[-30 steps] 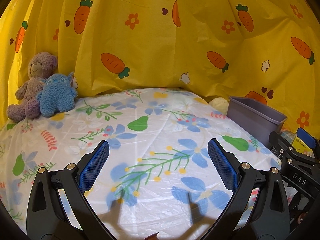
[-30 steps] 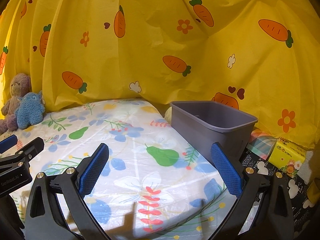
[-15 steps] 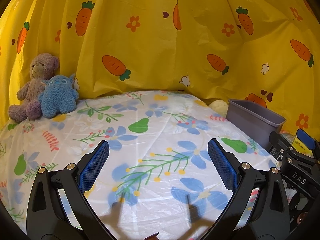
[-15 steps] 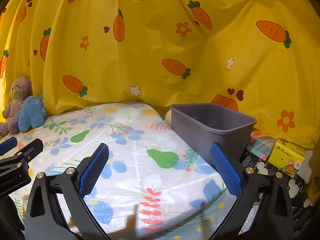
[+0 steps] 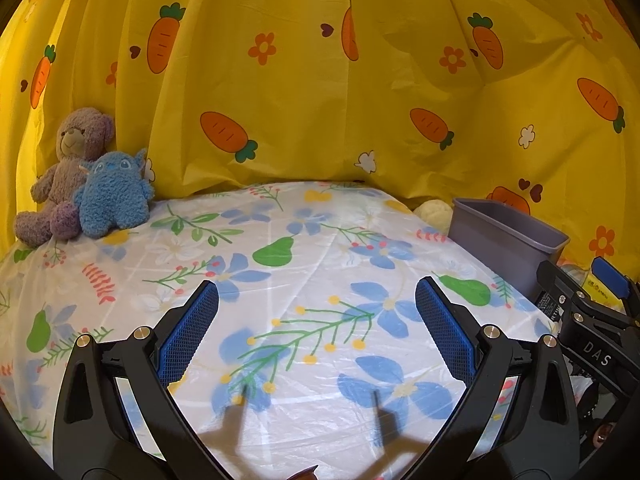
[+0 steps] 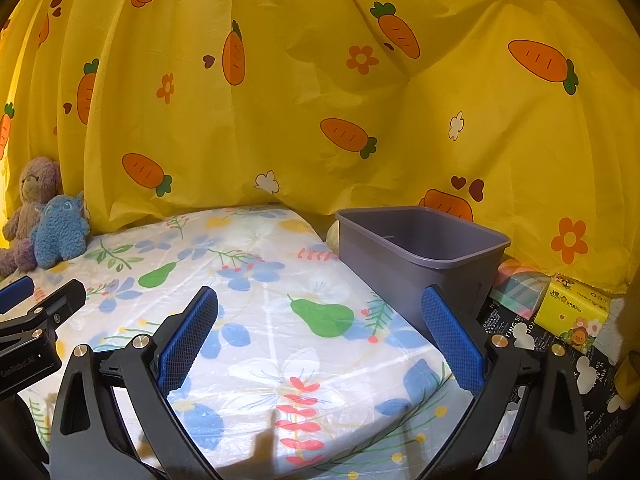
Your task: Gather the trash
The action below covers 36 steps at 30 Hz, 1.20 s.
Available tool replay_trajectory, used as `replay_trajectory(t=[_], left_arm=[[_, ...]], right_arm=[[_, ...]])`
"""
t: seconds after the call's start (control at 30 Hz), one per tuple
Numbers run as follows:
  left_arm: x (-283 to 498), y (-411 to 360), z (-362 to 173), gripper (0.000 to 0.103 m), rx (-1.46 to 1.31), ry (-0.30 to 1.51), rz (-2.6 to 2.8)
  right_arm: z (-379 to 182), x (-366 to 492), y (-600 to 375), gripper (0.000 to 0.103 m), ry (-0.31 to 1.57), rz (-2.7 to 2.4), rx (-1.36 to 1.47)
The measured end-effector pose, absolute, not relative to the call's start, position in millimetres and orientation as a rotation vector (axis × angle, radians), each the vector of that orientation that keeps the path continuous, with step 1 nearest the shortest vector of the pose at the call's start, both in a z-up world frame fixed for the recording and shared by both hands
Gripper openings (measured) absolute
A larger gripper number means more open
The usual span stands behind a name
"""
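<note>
Right gripper [image 6: 320, 336], jaws spread and empty, hovers over the floral sheet [image 6: 256, 320] — the grey bin [image 6: 420, 256] stands just far-right of it, long axis running near-to-far. Left gripper [image 5: 316, 336], likewise spread and empty, sits farther left; no trash visible.

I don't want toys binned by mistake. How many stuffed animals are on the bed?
2, both at the far left corner against the yellow curtain: a purple teddy bear sits at the back, and a blue plush monster leans beside it, touching. Others may be hidden outside the views.
</note>
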State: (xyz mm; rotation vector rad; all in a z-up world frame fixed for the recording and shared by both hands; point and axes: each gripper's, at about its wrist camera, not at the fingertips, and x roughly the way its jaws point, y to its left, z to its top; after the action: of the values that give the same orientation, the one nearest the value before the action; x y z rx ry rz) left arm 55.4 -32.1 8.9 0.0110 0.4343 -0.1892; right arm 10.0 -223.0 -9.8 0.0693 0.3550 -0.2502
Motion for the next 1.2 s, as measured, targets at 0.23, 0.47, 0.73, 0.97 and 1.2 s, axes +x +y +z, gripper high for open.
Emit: replay_trajectory(t=[0.23,0.47,0.73,0.97,1.2], left_arm=[[56.4,-32.0,7.6,0.097,0.010,0.439,-0.193],[56.1,-33.0,6.8,0.097,0.007,0.438,-0.193],[56.5,-34.6,6.7,0.097,0.009,0.439,-0.194],[56.8,-35.6,6.7,0.097,0.010,0.440,-0.194],[59.3,-37.7,3.9,0.097,0.014,0.443,-0.201]], right_arm=[[-10.0,10.1,-223.4,0.097,0.354,-0.252,0.069],[-10.1,9.7,-224.7,0.097,0.354,-0.254,0.070],[-9.8,9.7,-224.8,0.097,0.353,-0.256,0.071],[-10.1,9.2,-225.8,0.097,0.351,-0.257,0.071],[-10.1,8.8,-226.8,0.097,0.351,-0.257,0.073]])
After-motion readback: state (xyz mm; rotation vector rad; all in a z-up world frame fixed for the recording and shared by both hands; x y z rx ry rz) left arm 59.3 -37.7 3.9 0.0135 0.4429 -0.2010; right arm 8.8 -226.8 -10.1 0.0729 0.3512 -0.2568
